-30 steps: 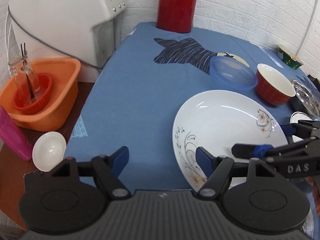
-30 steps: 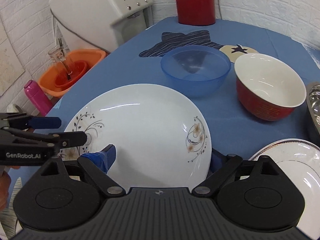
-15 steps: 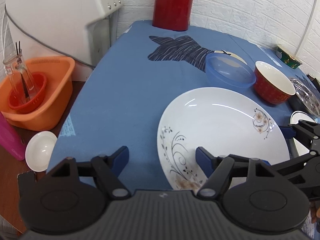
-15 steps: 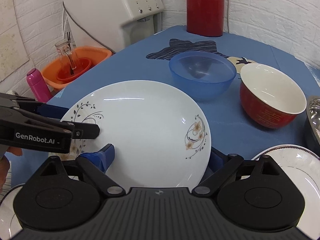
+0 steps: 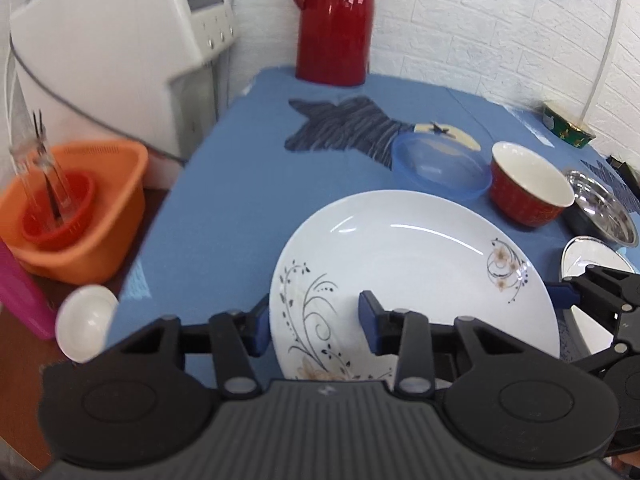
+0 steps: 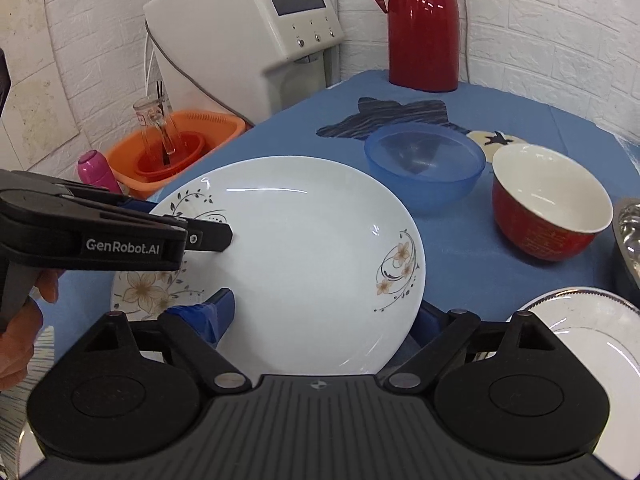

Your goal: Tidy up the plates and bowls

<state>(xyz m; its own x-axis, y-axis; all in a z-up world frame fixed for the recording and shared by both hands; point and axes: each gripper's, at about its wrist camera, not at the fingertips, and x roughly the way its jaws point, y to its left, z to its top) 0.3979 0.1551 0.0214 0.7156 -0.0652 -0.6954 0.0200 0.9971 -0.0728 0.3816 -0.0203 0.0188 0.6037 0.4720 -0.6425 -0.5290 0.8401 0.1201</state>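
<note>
1. The large white floral plate [image 5: 416,276] is lifted above the blue tablecloth [image 5: 224,208], tilted, and carried between both tongs.
2. The left gripper [image 5: 312,320] straddles the plate's rim at about 7 o'clock in its own view: one blue pad [image 5: 370,318] lies on the plate's face, the other sits just outside the edge. Its jaws are clenched on the plate.
3. The right gripper [image 6: 320,316] grasps the same plate at its near edge, 6 o'clock in the right wrist view, one pad on top and the other under the rim.
4. In the right wrist view the left tong reaches in from 9 o'clock, a person's hand [image 6: 20,332] behind it.
5. Beyond the plate, toward 1 o'clock, a translucent blue bowl [image 6: 424,164] stands just beside a red bowl [image 6: 548,204] with a white inside.
6. A steel dish [image 5: 600,208] and a white gold-rimmed plate [image 6: 592,332] lie at 3 to 4 o'clock.
7. A red thermos [image 6: 424,28] stands at 12 o'clock by the brick wall.
8. An orange basin [image 5: 80,216] sits off the table at 9 o'clock.
</note>
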